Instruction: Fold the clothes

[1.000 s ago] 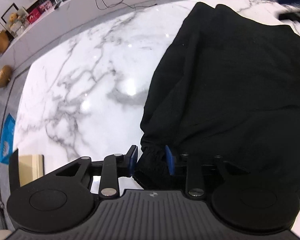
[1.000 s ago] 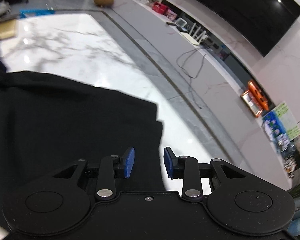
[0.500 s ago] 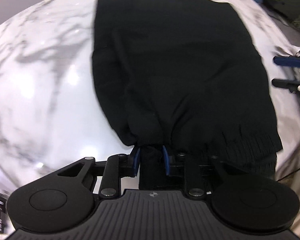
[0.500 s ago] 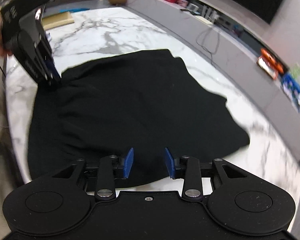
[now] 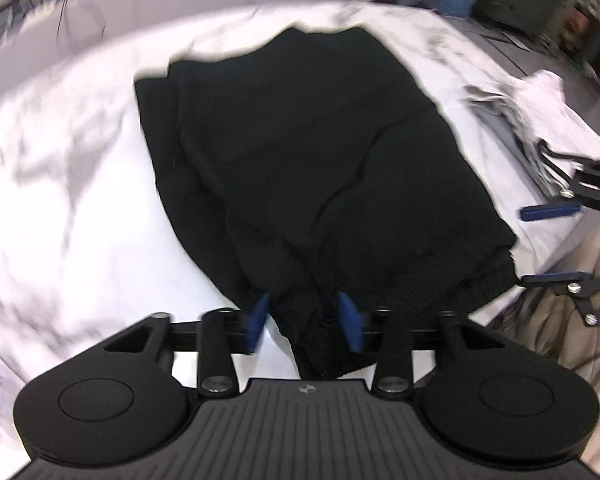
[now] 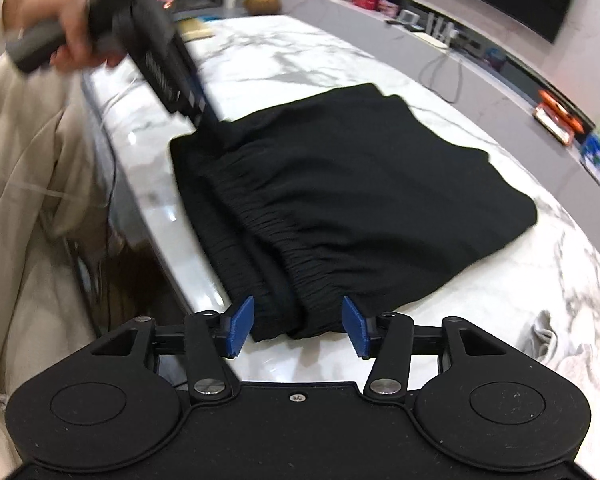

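A black garment (image 5: 308,168) with a ribbed elastic band lies folded on the white marble table (image 5: 60,184); it also shows in the right wrist view (image 6: 360,184). My left gripper (image 5: 304,322) is open, its blue pads either side of the garment's near corner. In the right wrist view it (image 6: 204,120) sits at the garment's far corner, held by a hand. My right gripper (image 6: 298,326) is open, its pads straddling the band's near end at the table edge. It also shows in the left wrist view (image 5: 552,244), at the right.
A grey and white cloth pile (image 5: 532,104) lies on the table's right side; its corner shows in the right wrist view (image 6: 556,340). The person's beige clothing (image 6: 28,208) is left of the table edge. A counter (image 6: 440,40) with cables and small items runs behind.
My left gripper's pads have spread apart and let go of the garment's corner. My right gripper has come down to the elastic band at the table edge. The garment now lies flatter.
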